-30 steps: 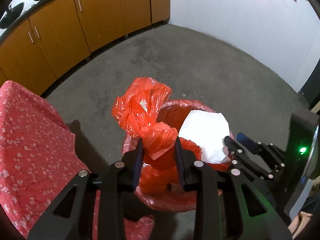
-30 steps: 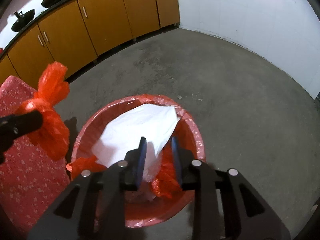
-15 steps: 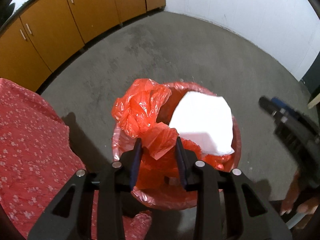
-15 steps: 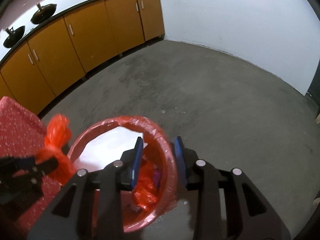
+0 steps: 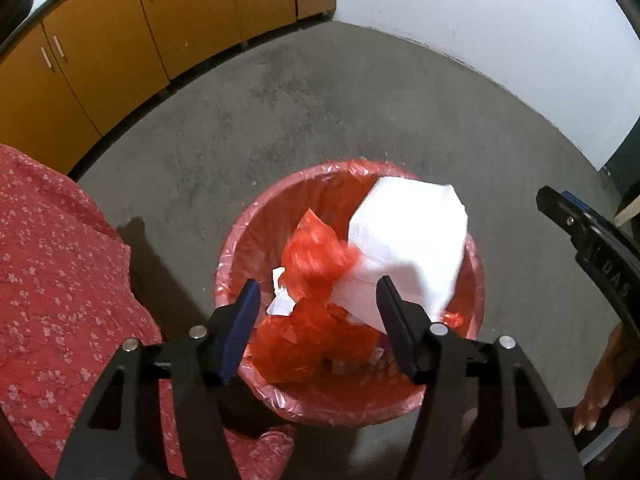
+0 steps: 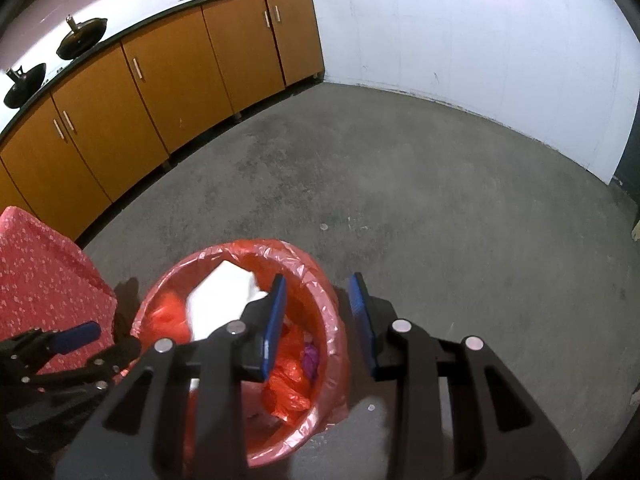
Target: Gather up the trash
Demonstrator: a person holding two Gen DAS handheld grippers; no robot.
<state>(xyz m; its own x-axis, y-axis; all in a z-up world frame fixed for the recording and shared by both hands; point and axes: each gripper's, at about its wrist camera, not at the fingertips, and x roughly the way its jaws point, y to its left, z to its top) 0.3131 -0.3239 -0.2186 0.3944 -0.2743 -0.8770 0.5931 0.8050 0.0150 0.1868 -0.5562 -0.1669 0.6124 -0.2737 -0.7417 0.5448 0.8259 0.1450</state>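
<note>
1. The left tongs [image 5: 316,300] hover over the near side of the bin [image 5: 256,220], their two fingers spread wide apart with nothing between them.
2. A crumpled red bag [image 5: 316,256] sits inside the bin just beyond the left tongs; it looks blurred, and it touches neither finger.
3. A large white paper [image 5: 408,240] fills the right half of the bin and leans up to the rim on the far right side.
4. More red plastic [image 5: 304,340] lies lower in the bin, near the fingers.
5. The bin wears a red liner folded over its rim and stands on the grey concrete floor [image 5: 320,100].
6. The right tongs [image 6: 318,320] stand apart and hold nothing; the left finger is over the bin's inside, the right finger is outside the rim over the floor.
7. Seen from the right wrist, the bin [image 6: 320,280] also holds a small purple scrap [image 6: 310,356] near its right wall.
8. A red flowered cloth [image 5: 52,280] covers something to the left of the bin.
9. Orange cabinets [image 6: 160,80] line the far left wall, with dark pans [image 6: 82,40] on the bench above them.
</note>
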